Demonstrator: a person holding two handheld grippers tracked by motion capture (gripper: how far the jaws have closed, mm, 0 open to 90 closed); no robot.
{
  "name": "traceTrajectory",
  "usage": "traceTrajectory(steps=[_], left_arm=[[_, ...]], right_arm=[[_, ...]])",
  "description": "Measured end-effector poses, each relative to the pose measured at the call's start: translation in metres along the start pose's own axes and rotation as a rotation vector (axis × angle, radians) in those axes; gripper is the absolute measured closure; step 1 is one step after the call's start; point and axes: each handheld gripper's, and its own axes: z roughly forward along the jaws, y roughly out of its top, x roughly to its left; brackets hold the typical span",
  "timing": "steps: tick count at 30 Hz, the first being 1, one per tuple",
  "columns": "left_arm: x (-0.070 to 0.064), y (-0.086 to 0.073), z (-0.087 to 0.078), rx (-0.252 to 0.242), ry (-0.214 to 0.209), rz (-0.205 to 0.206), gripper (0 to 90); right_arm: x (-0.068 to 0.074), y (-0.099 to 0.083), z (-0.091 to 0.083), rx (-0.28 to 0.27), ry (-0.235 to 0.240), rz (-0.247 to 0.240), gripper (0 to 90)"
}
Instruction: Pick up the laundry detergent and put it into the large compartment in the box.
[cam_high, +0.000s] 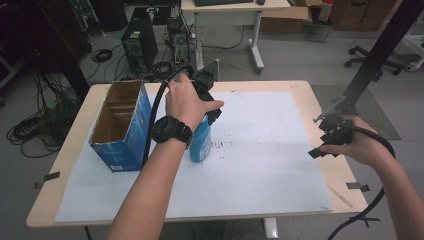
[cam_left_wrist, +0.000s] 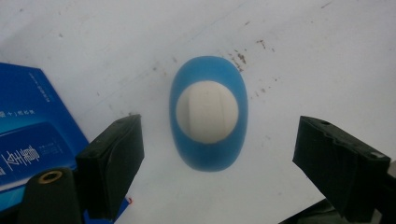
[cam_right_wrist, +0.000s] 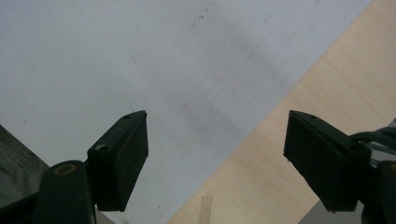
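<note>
A blue bottle (cam_high: 201, 142) with a white cap (cam_left_wrist: 207, 112) stands upright on the white sheet (cam_high: 265, 155), just right of an open-topped blue carton (cam_high: 122, 127). My left gripper (cam_high: 210, 112) hovers straight above the bottle, pointing down. In the left gripper view the left gripper (cam_left_wrist: 217, 140) is open wide, with the cap between and below the jaws, apart from both. The carton's blue side (cam_left_wrist: 28, 135) lies close to its left jaw. My right gripper (cam_high: 325, 141) rests low at the table's right edge. This right gripper (cam_right_wrist: 217, 135) is open over the sheet's border, holding nothing.
The wooden table (cam_high: 300, 86) shows bare strips around the sheet, with tape tabs (cam_high: 358, 186) near its edges. Beyond it on the floor stand a computer tower (cam_high: 139, 44), coiled cables (cam_high: 30, 125), a desk (cam_high: 235, 12) and a black slanted post (cam_high: 380, 50) at the right.
</note>
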Motion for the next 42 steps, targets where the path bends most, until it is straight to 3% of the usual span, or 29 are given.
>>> traceTrajectory(steps=[7, 11, 23, 42], left_arm=[[0.002, 0.003, 0.012, 0.021, 0.029, -0.024, 13.3], [0.003, 0.005, 0.017, 0.026, 0.023, -0.036, 12.7], [0.002, 0.009, 0.036, 0.060, 0.042, -0.035, 12.6], [0.000, 0.012, 0.059, 0.091, 0.036, -0.035, 14.9]], right_arm=[[-0.002, -0.004, 0.000, -0.005, -0.001, 0.002, 21.6], [-0.003, -0.005, 0.001, -0.008, -0.001, 0.005, 21.6], [-0.003, -0.005, 0.004, -0.008, 0.004, 0.001, 21.6], [-0.006, -0.010, 0.009, -0.002, 0.009, 0.004, 21.7]])
